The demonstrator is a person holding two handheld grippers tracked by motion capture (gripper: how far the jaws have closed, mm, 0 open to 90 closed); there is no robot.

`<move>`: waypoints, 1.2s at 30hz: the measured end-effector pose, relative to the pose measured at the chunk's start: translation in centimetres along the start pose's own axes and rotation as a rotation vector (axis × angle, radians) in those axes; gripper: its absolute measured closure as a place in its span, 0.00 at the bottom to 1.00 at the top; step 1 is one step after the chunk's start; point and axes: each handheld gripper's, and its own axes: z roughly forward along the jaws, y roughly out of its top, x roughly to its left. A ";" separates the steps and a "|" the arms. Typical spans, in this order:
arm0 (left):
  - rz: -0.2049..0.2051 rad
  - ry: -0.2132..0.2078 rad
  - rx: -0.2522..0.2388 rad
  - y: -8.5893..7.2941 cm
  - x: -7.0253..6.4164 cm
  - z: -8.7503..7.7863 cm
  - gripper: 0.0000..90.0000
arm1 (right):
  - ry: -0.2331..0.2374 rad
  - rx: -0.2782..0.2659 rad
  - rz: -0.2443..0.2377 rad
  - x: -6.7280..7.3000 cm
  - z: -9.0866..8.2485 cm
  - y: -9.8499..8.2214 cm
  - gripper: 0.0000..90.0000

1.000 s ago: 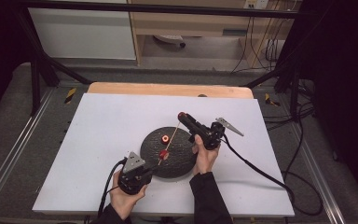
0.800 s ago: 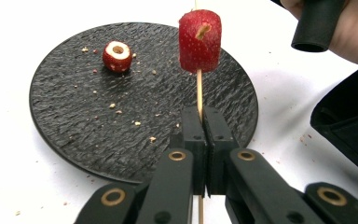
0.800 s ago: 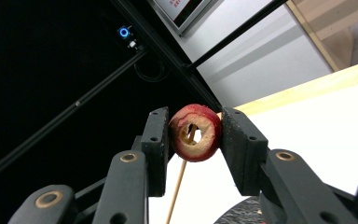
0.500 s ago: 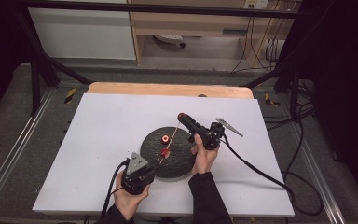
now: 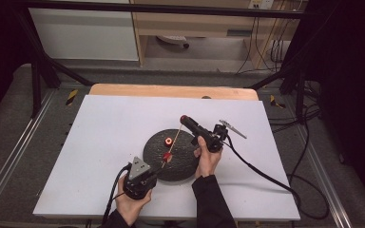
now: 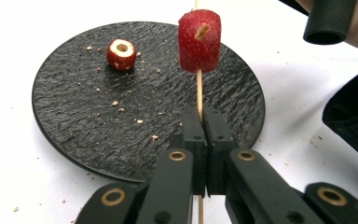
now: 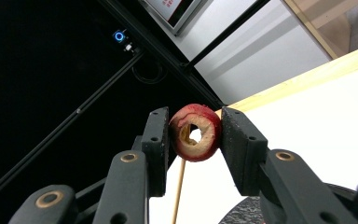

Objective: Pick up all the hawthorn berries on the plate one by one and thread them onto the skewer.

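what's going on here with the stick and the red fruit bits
A person is threading cored red fruit pieces onto a wooden skewer over a black plate. The left gripper is shut on the skewer's lower end, with one fruit piece already on it. The right gripper is shut on a hollow fruit ring, held at the skewer's upper end. One more cored piece lies on the plate among crumbs.
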 end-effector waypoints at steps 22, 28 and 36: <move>0.032 -0.003 0.081 1.1 0.1 -0.7 0.99 | -0.018 0.026 -0.105 -0.2 0.1 -0.1 0.71; 0.020 -0.005 0.041 0.7 0.0 -0.6 0.99 | 0.002 -0.011 -0.066 0.1 0.0 -0.2 0.71; 0.013 -0.020 0.080 0.5 0.3 -0.6 0.99 | -0.018 -0.013 -0.092 -0.1 0.0 0.1 0.71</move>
